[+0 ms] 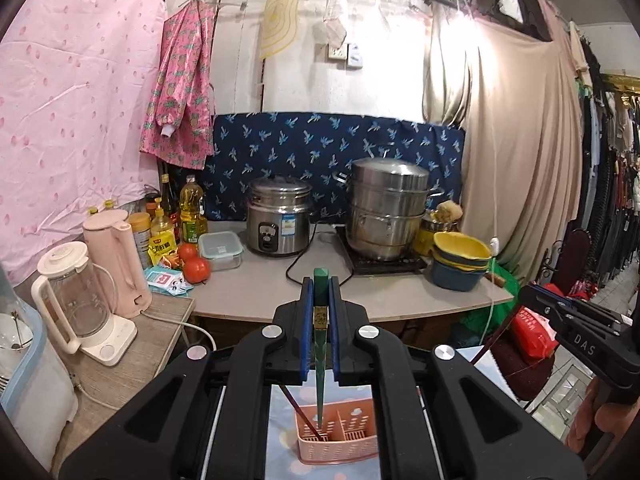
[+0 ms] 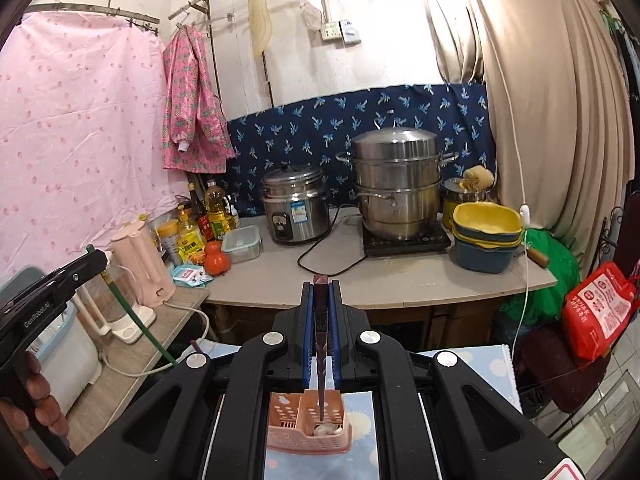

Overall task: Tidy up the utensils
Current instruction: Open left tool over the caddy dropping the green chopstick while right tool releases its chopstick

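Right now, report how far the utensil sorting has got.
Done: one dark red chopstick leans in the pink utensil basket, and a spoon lies in its other compartment. In hand: the left gripper clamps a green chopstick, the right gripper a dark red one, both above the basket. Left: dropping both in.

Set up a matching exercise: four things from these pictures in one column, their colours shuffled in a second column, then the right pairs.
Things:
1. chopstick in the left gripper
2. chopstick in the right gripper
3. utensil basket
4. kettle

Colours:
A. dark reddish brown
B. pale pink
C. green
D. salmon pink

Pairs: 1-C, 2-A, 3-D, 4-B
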The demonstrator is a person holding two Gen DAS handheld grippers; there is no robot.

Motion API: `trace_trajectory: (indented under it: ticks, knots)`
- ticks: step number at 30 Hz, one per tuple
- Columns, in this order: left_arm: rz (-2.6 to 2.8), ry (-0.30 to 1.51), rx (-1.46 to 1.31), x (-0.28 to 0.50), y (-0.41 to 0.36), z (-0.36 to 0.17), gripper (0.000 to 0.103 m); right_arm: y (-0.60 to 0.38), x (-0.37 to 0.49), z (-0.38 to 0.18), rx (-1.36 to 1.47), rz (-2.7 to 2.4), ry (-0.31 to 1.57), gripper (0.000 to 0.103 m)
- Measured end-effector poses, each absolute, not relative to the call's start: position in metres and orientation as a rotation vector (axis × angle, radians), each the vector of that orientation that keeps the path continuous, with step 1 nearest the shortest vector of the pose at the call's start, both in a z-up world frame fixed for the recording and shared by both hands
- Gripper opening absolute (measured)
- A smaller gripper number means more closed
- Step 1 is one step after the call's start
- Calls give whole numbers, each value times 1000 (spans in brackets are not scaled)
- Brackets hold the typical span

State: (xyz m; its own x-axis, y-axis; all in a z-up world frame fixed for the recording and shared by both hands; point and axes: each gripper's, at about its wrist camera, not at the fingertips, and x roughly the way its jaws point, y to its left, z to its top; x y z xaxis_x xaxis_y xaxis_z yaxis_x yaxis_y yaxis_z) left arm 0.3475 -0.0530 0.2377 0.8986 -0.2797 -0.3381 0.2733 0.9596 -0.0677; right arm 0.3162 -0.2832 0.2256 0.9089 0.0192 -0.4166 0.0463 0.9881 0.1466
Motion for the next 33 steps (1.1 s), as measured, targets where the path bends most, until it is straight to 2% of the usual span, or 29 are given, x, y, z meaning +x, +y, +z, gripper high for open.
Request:
trace_trajectory:
  ticks: [12,13,14,15,17,18,19,33]
  knots:
    - [-263,494,-13,394,-54,167,7,-273,361,159,142,-2,560,7]
    - [-259,497,-13,394,-53,165,8,-273,360,158,143,-8,558,8]
    - [-253,495,-14,394,-53,165,9,-273,359,158,144,-13,555,13]
    - [-247,492,-17,392,-51,165,12,-273,359,158,146,-17,552,24]
    - [-219,483,-27,389,-48,167,48,-273,354,158,150,-29,535,40]
    - [-203,471,-38,386,-44,168,55,-273,352,159,148,-32,530,41]
    - [-196,462,-42,383,-43,169,57,-273,350,159,144,-32,530,41]
    - [-212,470,-13,339,-36,175,57,-256,303,163,99,-24,542,41]
